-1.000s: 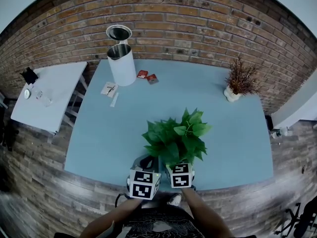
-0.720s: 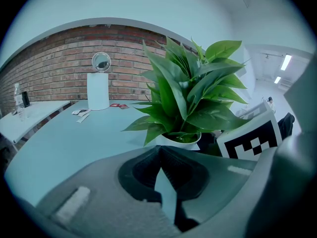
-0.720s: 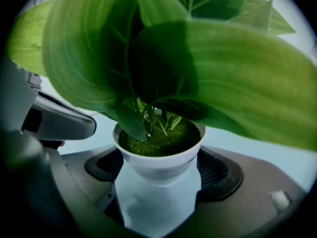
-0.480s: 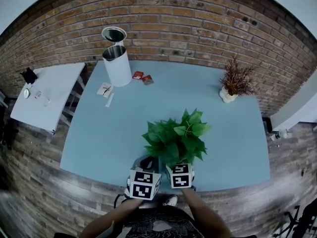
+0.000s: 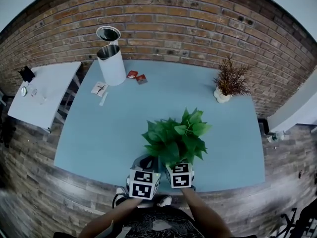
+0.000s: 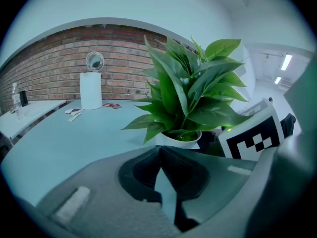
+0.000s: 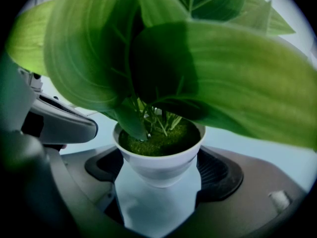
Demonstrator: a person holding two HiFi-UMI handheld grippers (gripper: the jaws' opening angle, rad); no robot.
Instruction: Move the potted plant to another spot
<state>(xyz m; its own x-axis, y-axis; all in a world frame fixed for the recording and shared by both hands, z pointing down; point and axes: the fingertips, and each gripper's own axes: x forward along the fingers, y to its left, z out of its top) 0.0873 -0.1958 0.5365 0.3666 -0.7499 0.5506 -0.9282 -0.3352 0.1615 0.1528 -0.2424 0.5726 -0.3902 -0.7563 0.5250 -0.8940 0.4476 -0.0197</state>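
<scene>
Right gripper view shows the right gripper [image 7: 157, 180] clamped on the white pot of the potted plant [image 5: 176, 135], which is at the desk's [image 5: 148, 103] near edge, about mid-length (leaves hide the pot from above). The left gripper [image 6: 159, 158], jaws pressed together and empty, is just beside it.

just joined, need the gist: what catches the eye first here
The leafy green plant in a white round pot dominates, near the front edge of the light blue table, its pot clamped between the fingers of the right gripper while the left gripper is shut and empty. Behind, a red brick wall backs a white cylindrical bin at the far left and a dried brown plant in a small white pot at the far right.
</scene>
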